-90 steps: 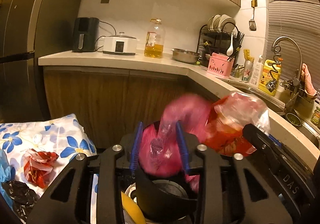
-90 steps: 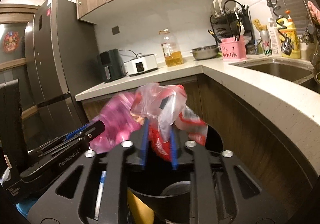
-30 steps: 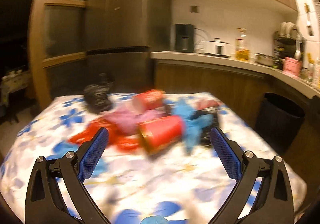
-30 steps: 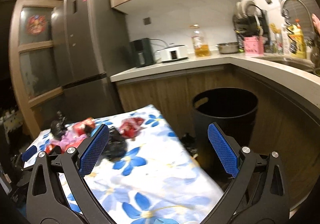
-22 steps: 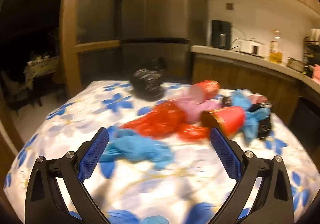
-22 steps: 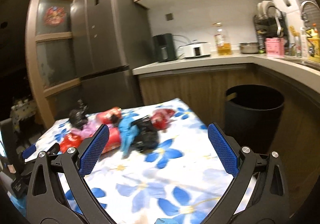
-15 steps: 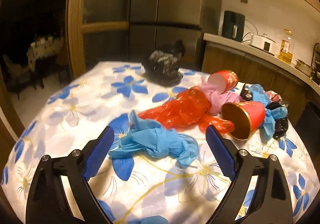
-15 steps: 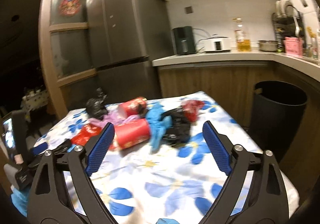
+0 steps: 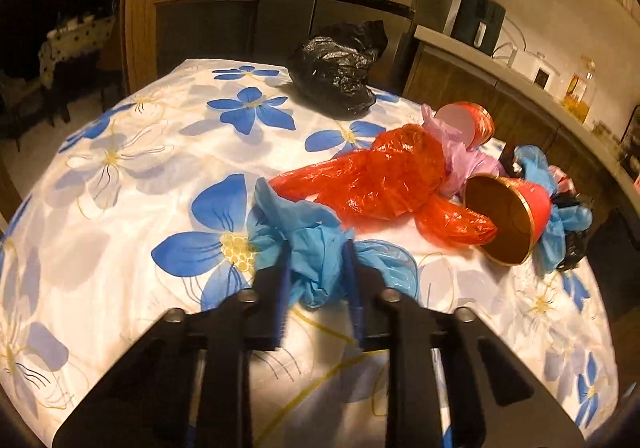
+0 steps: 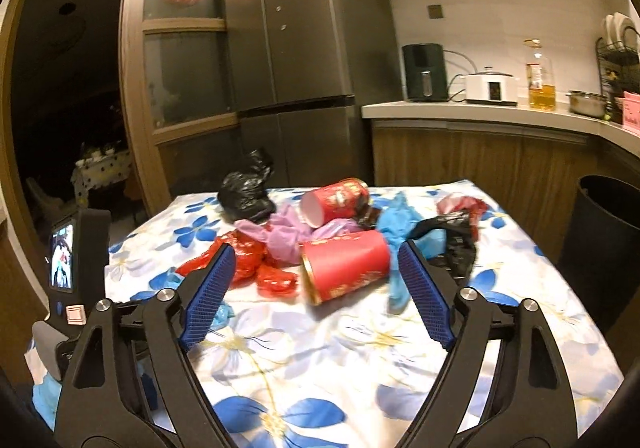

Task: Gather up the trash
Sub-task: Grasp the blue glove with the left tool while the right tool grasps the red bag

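Left gripper (image 9: 316,268) fingers are just closing, now pinching the blue plastic bag (image 9: 320,248) at surface's 6 o'clock edge. Right gripper (image 10: 316,288) is narrowing slightly, empty, fingers flanking red paper cup (image 10: 346,266). Next trash load is starting.

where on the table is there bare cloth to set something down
Bare cloth lies left of the blue bag and red bag, out to the table edge, and on the near side before the red cup. The middle, up to the black bag, is crowded.
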Tool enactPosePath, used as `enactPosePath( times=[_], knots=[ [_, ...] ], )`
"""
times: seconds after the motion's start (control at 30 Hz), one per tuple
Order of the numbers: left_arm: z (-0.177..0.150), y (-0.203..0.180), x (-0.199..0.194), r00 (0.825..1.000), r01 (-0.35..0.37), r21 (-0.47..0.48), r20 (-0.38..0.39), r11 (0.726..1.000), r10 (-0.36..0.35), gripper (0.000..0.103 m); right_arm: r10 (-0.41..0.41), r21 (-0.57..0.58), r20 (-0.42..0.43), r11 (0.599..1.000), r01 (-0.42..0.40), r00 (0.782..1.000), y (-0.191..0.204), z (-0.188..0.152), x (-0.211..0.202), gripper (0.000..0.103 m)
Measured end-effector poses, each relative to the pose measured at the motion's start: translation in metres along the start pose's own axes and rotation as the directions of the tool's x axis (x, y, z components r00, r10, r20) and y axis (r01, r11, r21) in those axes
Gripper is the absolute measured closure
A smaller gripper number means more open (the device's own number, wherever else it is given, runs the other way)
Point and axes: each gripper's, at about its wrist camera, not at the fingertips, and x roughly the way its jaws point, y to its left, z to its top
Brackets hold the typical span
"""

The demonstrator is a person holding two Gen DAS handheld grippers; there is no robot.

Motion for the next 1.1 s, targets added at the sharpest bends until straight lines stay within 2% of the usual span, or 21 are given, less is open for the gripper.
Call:
enactPosePath(
  times=[0.17, 0.4, 0.63, 0.9, 0.97, 1.1],
  knots=[
    [0.002, 0.016, -0.015, 0.999, 0.040, -0.061, 0.035, 0.997, -0.038, 0.094, 0.037, -0.033, -0.045, 0.999, -0.039, 0.998, 0.019, -0.003, 0.023, 0.034],
    [0.006, 0.044, -0.051, 0.988, -0.010, -0.102, 0.151, 0.995, 0.026, 0.095, 0.110, -0.017, -0.141, 0.993, -0.114, 0.984, 0.042, -0.003, 0.073, 0.042],
    [0.013, 0.061, -0.061, 0.983, -0.007, -0.122, 0.180, 0.993, 0.029, 0.095, 0.136, 0.022, -0.217, 0.991, -0.134, 0.967, 0.062, -0.001, 0.116, 0.045],
    [0.014, 0.068, -0.060, 0.984, -0.005, -0.123, 0.177, 0.992, 0.027, 0.095, 0.145, 0.050, -0.310, 0.989, -0.136, 0.940, 0.064, -0.006, 0.150, 0.066],
    [0.015, 0.070, -0.059, 0.985, -0.003, -0.127, 0.172, 0.992, 0.025, 0.095, 0.152, 0.055, -0.325, 0.988, -0.141, 0.934, 0.063, -0.007, 0.152, 0.081],
    [0.016, 0.070, -0.058, 0.985, -0.003, -0.126, 0.172, 0.992, 0.024, 0.095, 0.181, 0.065, -0.326, 0.983, -0.169, 0.928, 0.062, -0.007, 0.152, 0.095]
  ],
)
